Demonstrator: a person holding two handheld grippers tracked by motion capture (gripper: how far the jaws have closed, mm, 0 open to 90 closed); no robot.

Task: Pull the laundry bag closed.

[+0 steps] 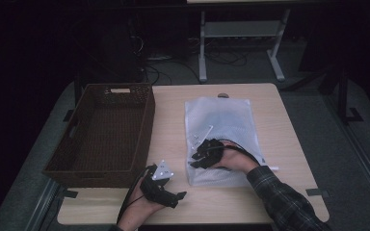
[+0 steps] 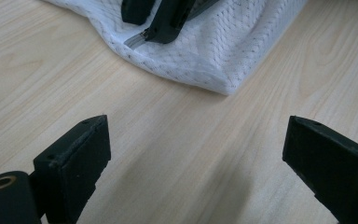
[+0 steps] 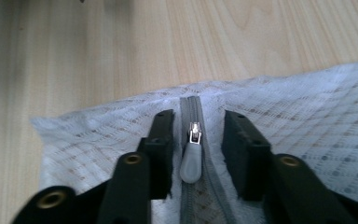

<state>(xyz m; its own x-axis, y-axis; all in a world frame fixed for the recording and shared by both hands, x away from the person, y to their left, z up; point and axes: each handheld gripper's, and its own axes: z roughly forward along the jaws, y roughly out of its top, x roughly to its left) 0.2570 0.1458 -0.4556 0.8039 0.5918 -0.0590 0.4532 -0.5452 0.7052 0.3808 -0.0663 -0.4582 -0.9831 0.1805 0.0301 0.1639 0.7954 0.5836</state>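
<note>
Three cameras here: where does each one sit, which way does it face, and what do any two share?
High view: above the person's side, looking forward and down on the table, wicker basket, mesh bag, both forearms.
Left gripper view: on the left tongs, open over bare wood, facing the bag's corner.
Right gripper view: on the right tongs, jaws straddling the zipper pull without pressing it.
Shared: the bag; the left gripper view also catches the right tongs.
</note>
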